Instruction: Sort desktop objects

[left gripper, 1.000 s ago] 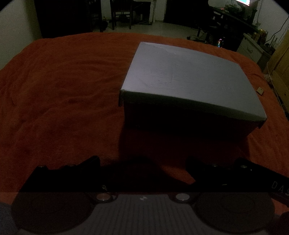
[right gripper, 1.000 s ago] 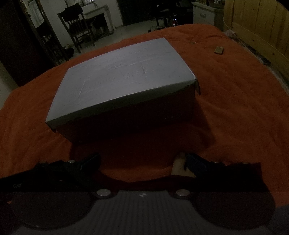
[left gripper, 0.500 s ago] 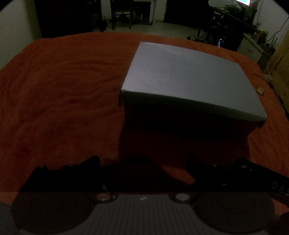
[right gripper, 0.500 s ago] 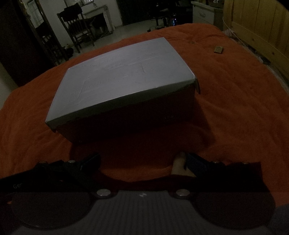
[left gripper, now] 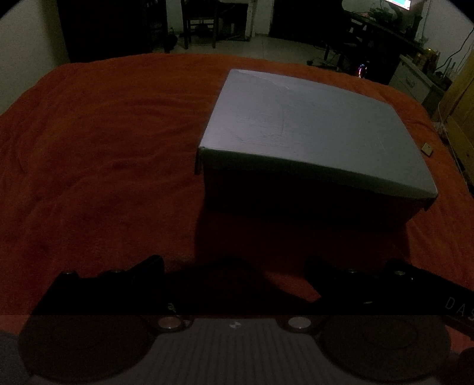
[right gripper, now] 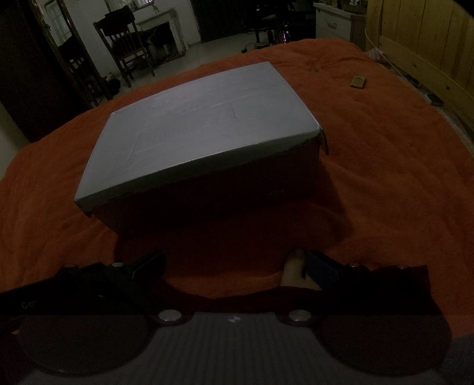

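Observation:
A closed grey cardboard box (left gripper: 311, 130) sits on an orange-red bed cover (left gripper: 103, 154); it also shows in the right wrist view (right gripper: 201, 130). My left gripper (left gripper: 234, 266) is open and empty, low over the cover, short of the box's near side. My right gripper (right gripper: 234, 263) is open too, short of the box. A pale, skin-toned thing (right gripper: 291, 271) lies against the inside of its right finger; I cannot tell what it is. A small tan object (right gripper: 358, 81) lies on the cover beyond the box, and shows in the left wrist view (left gripper: 426, 148).
The room is dim. A wooden chair (right gripper: 124, 44) and floor lie past the far edge of the bed. A wooden headboard (right gripper: 420, 50) runs along the right side. A desk with a lit screen (left gripper: 400, 6) stands at the back right.

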Motion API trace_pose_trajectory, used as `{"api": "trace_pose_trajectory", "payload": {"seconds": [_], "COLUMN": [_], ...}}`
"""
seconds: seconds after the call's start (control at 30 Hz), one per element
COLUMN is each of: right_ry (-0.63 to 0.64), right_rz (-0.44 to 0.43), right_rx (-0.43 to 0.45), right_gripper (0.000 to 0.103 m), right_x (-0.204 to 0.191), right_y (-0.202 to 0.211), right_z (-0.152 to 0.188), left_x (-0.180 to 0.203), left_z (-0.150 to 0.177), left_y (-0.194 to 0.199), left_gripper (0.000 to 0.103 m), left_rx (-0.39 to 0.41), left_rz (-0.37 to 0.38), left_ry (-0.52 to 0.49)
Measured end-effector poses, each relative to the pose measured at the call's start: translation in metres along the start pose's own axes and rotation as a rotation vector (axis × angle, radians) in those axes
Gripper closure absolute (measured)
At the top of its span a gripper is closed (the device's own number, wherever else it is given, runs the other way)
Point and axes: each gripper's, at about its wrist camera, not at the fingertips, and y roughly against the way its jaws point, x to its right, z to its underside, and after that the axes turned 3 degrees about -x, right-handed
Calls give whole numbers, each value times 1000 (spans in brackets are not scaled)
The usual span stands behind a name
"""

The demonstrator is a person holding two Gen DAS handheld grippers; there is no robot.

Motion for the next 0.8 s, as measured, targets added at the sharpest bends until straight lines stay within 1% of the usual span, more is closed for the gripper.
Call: {"api": "trace_pose_trajectory", "payload": {"seconds": [0.8], "right_ry": [-1], "right_rz": [-6], "right_rx": [5], "right_gripper": [0], "right_x": [-6], "right_y": [0], "right_z": [-2], "left_x": [0], "left_z": [-3], "left_y": [0], "left_gripper": [1], "left_rx": [-6], "left_rz": [5], "left_ry": [10]}}
